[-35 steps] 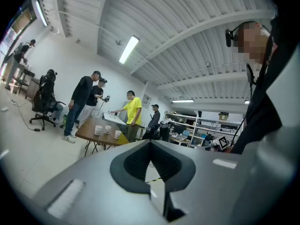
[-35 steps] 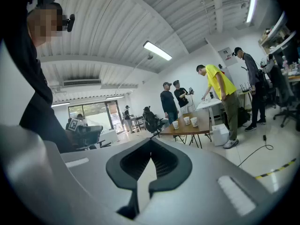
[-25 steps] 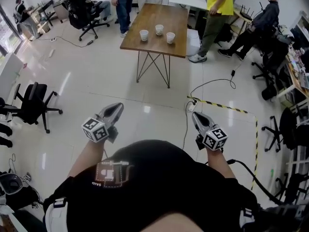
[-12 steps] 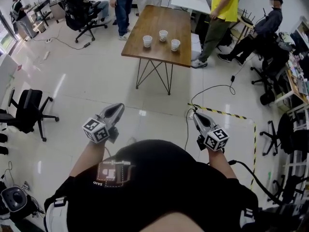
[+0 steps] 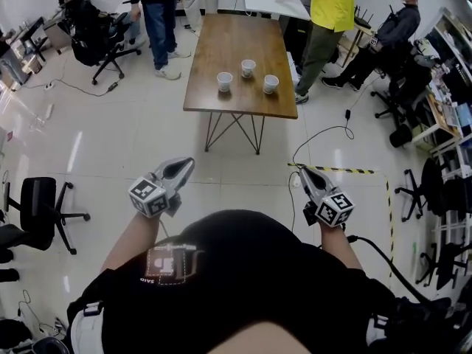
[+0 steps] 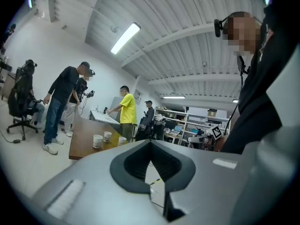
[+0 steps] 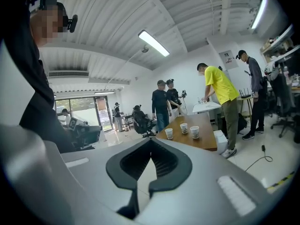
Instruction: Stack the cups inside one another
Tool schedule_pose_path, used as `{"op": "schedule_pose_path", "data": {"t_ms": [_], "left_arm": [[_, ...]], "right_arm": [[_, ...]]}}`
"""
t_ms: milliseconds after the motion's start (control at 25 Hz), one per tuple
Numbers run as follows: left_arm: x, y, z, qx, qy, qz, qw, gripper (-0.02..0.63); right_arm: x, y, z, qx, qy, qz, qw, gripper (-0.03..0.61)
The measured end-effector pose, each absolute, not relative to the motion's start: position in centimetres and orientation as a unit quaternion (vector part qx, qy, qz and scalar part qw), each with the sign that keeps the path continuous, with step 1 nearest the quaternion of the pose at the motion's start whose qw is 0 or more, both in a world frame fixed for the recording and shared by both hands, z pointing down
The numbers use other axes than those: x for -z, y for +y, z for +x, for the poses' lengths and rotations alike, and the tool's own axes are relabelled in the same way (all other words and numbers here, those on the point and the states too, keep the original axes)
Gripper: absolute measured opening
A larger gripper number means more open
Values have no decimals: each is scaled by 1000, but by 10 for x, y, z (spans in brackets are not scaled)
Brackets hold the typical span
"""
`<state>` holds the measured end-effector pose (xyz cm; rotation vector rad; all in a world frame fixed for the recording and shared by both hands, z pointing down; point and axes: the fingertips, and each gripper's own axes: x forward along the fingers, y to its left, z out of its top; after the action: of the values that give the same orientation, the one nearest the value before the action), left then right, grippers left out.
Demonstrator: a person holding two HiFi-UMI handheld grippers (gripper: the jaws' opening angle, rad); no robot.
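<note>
Three white paper cups stand apart on a brown wooden table (image 5: 234,98) far ahead of me: one cup (image 5: 224,82) on the left, one cup (image 5: 248,68) further back in the middle, one cup (image 5: 271,84) on the right. My left gripper (image 5: 182,168) and right gripper (image 5: 304,172) are held level in front of my body, well short of the table, both shut and empty. In the left gripper view the cups (image 6: 97,141) show small beyond the closed fingertips. The right gripper view has the same cups (image 7: 183,128) above its closed jaws.
A person in a yellow shirt (image 5: 332,9) stands at the table's far right corner and a person in dark clothes (image 5: 153,13) at its far left. Office chairs (image 5: 40,212) stand to the left. A cable (image 5: 324,133) and yellow-black floor tape (image 5: 354,170) lie ahead on the right.
I have walked toward the table, which now looks larger and more centred. Both grippers came forward with me and stayed shut. The cups have not moved.
</note>
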<state>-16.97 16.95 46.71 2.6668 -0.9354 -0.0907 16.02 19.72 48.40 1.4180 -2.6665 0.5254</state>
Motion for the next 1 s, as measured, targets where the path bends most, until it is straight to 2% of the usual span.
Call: {"op": "schedule_pose_path", "data": {"t_ms": [280, 520, 760, 1000], "left_arm": [[-489, 108, -154, 31, -338, 923, 181, -6], [-484, 36, -125, 24, -389, 905, 174, -6], [-471, -21, -107, 31, -434, 883, 174, -6], [-475, -73, -106, 29, -427, 885, 181, -6]], "right_arm": [[-507, 138, 184, -196, -863, 463, 43, 14], [-527, 38, 206, -198, -890, 409, 37, 14], [-528, -52, 196, -184, -924, 330, 54, 15], [-538, -107, 184, -181, -927, 320, 73, 23]]}}
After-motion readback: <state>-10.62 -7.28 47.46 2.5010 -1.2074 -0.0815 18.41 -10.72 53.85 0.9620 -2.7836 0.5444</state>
